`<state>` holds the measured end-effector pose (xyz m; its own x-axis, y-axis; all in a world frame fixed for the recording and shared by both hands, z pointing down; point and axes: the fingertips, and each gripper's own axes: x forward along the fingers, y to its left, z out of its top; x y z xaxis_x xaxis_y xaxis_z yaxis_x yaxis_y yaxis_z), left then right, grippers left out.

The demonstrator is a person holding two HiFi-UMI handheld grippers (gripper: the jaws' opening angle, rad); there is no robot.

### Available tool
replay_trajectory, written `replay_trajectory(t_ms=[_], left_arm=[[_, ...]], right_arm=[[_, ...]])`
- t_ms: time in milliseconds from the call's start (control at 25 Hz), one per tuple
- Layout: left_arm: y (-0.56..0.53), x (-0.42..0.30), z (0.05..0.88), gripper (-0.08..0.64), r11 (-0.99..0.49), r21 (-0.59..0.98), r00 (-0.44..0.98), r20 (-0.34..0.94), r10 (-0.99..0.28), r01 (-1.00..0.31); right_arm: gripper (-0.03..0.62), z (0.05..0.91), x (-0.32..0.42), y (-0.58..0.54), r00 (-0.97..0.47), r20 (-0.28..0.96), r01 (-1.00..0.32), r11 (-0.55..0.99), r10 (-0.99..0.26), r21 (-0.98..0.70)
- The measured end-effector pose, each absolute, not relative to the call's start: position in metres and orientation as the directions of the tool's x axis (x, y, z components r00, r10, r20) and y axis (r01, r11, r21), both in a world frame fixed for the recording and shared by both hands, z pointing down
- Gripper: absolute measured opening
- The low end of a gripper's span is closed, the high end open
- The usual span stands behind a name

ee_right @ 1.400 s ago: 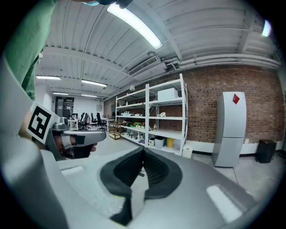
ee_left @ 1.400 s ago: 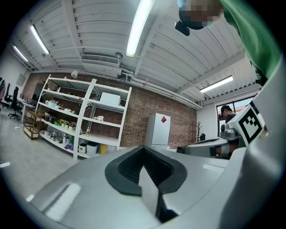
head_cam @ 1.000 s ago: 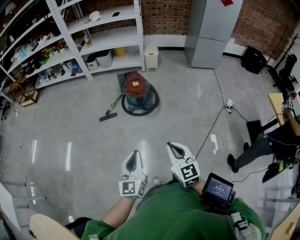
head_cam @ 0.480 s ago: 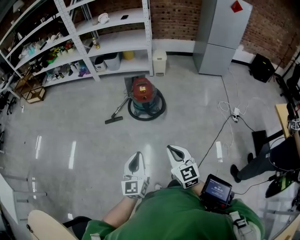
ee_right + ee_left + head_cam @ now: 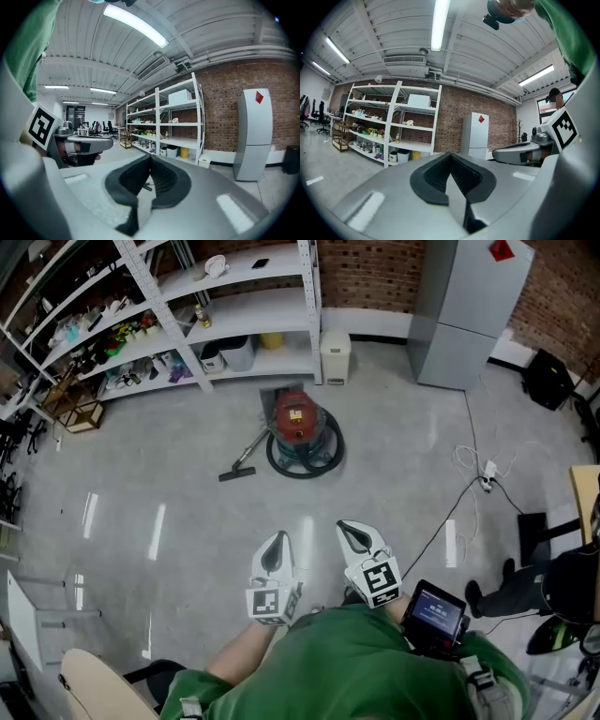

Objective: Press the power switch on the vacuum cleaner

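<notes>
Task judged not begun. The vacuum cleaner [image 5: 302,427], a red-topped canister ringed by its hose, is seen on the floor at the far side, just in front of the shelving [image 5: 234,315] and well apart from both grippers. The left gripper [image 5: 274,557] and right gripper [image 5: 356,538] are held near the body, each with jaws closed together on nothing. The power switch is too small to be made out. Still left: the walk-up, then the press.

One vacuum cleaner [image 5: 298,423], two grippers [image 5: 275,547] [image 5: 355,537], one grey cabinet [image 5: 469,315], one white box [image 5: 336,357]
</notes>
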<state>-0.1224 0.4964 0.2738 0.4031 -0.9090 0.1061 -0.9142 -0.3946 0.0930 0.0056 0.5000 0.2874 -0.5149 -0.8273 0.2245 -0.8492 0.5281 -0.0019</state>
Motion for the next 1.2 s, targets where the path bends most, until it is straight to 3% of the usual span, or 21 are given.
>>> replay_trajectory(t_ms=[720,1200], left_arm=[[0.401,-0.029,0.283,0.008,-0.347,0.034,0.348,0.164,-0.923,-0.937],[0.347,-0.027,0.299,0.008,-0.375,0.044,0.376,0.18,-0.909,-0.926]], right_arm=[[0.002,0.299,0.102,0.395,-0.571,0.222,-0.818,0.571,-0.79,-0.069],[0.003,0.309,0.112,0.35,-0.543,0.244,-0.836,0.546,-0.804,-0.06]])
